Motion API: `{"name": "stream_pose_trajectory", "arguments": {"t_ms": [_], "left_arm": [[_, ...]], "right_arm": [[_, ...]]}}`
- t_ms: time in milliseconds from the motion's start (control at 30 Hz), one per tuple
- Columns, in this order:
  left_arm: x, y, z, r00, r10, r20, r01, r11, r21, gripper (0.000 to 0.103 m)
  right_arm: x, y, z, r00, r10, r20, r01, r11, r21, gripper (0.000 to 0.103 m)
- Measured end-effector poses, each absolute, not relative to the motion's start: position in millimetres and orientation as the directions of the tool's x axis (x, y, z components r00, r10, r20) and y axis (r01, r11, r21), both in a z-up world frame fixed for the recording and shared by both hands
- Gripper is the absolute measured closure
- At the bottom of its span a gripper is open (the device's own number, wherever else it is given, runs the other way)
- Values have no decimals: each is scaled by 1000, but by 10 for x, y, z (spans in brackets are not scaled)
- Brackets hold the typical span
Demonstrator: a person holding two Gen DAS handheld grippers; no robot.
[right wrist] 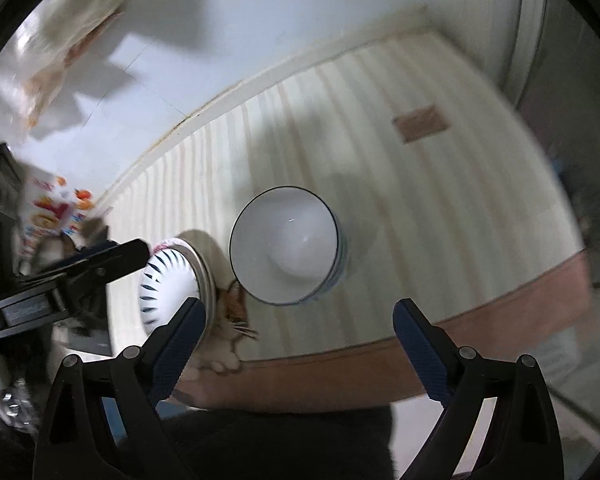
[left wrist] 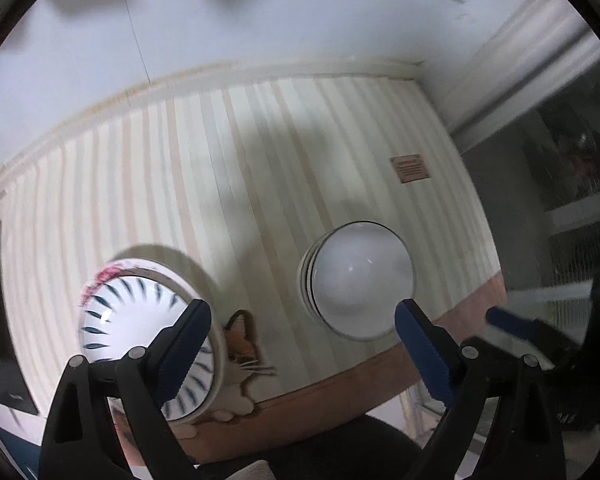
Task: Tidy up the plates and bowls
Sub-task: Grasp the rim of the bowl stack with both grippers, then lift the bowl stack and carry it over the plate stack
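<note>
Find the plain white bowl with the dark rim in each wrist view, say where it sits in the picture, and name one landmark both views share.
Left wrist view: the white bowl sits right of centre, just above the tool's right finger, on the striped mat.
Right wrist view: the white bowl sits near the centre, above and between the tool's fingers.
Shared landmark: the brown label on the mat, up and right of the bowl in both.

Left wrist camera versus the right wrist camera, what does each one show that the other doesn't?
Only the left wrist view shows a dark glass cabinet at the right edge. Only the right wrist view shows a colourful printed package at far left. Both show the striped mat, its brown label patch, the stack of white bowls, the blue-patterned bowl and the cat picture. The left tongs and right tongs are open.
</note>
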State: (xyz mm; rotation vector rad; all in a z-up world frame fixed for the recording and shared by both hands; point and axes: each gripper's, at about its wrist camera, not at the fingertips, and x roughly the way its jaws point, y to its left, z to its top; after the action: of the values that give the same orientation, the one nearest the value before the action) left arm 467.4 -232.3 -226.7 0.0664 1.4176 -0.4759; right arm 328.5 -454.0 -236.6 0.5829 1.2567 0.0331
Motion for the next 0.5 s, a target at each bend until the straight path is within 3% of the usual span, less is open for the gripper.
{"name": "stream_pose_trajectory", "arguments": {"t_ms": [500], "left_arm": [[5070, -2789, -3579, -228, -304, -925, 219, 910, -353, 24]], "right_arm": [[3837, -4878, -3919, 226, 582, -781, 352, 699, 622, 6]]}}
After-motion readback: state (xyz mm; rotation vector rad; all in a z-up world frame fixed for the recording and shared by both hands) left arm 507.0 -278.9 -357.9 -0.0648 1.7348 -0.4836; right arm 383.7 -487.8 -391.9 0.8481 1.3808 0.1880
